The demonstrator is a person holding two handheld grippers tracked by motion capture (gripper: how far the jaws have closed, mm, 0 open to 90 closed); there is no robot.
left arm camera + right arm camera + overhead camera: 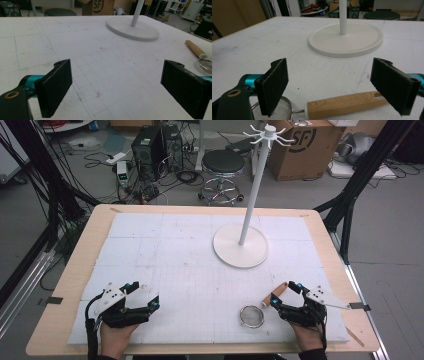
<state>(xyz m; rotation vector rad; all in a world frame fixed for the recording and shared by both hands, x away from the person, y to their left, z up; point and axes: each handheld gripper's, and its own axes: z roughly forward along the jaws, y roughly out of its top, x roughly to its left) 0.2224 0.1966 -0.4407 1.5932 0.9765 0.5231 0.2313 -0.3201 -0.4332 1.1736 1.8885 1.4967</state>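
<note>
Low over the near edge of the table [65,285], both hands rest with their grippers pointing forward and slightly inward. At the near left corner, the left gripper [145,296] has its jaws wide apart with nothing between them; its own view looks across bare white foam toward the round base of the white hook stand [132,28]. On the right, the right gripper [283,292] also stands wide apart, straddling the wooden handle of a small mesh strainer [252,315] that lies flat on the foam, its handle angled up and to the right. From above, the gripper seems to touch the handle, but the right gripper view shows the handle [344,103] lying crosswise between the jaws, unclamped, with lettering burned into it and the mesh bowl [278,110] behind the left jaw.
</note>
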